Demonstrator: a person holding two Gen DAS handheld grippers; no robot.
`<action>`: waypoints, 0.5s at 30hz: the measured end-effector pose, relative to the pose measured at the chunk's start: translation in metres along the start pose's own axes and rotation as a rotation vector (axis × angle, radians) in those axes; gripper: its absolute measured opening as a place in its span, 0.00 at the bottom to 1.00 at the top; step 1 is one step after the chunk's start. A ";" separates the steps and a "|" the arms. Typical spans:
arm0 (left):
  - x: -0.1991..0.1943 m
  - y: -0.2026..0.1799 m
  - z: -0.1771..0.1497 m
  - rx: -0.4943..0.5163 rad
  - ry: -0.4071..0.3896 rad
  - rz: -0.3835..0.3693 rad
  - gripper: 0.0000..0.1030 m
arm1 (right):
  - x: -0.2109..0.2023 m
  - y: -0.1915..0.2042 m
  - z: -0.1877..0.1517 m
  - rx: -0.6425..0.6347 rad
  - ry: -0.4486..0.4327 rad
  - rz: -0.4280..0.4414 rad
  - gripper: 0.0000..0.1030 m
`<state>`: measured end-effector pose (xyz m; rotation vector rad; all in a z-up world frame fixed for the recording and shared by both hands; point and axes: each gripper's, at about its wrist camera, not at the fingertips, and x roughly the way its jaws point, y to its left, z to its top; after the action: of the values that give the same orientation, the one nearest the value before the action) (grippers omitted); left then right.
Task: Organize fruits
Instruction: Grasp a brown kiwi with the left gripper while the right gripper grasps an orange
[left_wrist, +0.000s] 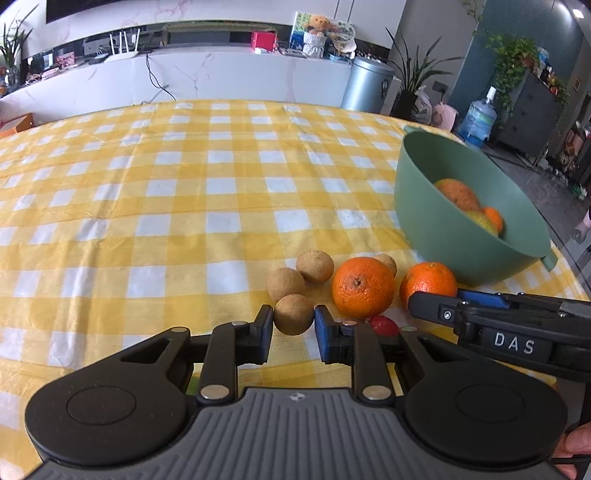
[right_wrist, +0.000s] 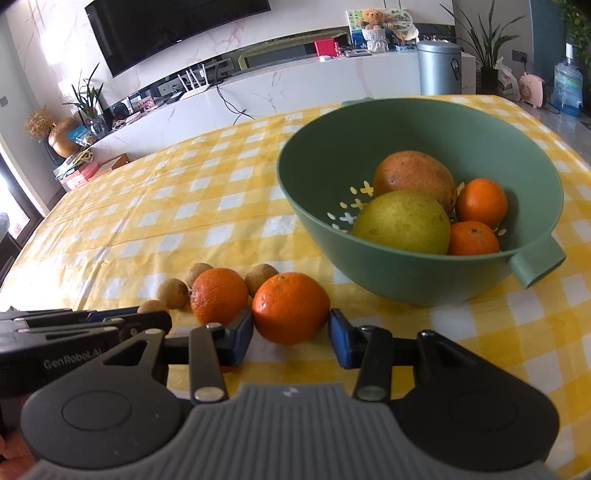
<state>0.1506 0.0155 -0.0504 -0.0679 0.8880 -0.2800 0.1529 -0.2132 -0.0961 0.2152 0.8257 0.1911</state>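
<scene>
While both grippers hang low over the checked yellow bench (left_wrist: 147, 192), the left gripper (left_wrist: 294, 325) has its blue pads clamped on a small brown round fruit (left_wrist: 293, 314), pads touching it on both sides. Just beyond that gripper sit two more small brown fruits (left_wrist: 286, 282) touching each other, and to its right front a large orange (left_wrist: 362, 287) with another brown fruit (left_wrist: 388, 263) partly hidden behind it. A small red fruit (left_wrist: 384, 325) lies just right of the left gripper's right finger, mostly hidden. The right gripper (right_wrist: 291, 332) brackets a second orange (right_wrist: 290, 307); its left pad looks pressed on the fruit, and the right pad sits at the fruit's edge, so contact there is hard to tell, the grip looks closed on it. Left of this gripper, the other orange (right_wrist: 219, 295) sits just beside the held one. Ahead and right of the right gripper stands the green bowl (right_wrist: 332, 155), near the oranges, holding a yellow-green pear-like fruit (right_wrist: 400, 221), a reddish-brown fruit (right_wrist: 413, 175) and two small oranges (right_wrist: 482, 201) at its right side.
</scene>
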 end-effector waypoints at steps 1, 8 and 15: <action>-0.003 0.000 0.000 -0.001 -0.006 0.004 0.26 | -0.002 0.001 0.000 -0.006 -0.003 0.003 0.40; -0.018 -0.004 0.000 -0.017 -0.037 0.013 0.26 | -0.028 0.009 -0.007 -0.086 -0.061 0.014 0.40; -0.038 -0.016 0.005 -0.022 -0.085 0.014 0.26 | -0.059 0.013 -0.016 -0.165 -0.131 0.020 0.38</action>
<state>0.1286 0.0097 -0.0156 -0.0936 0.8071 -0.2528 0.1003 -0.2135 -0.0616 0.0797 0.6743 0.2601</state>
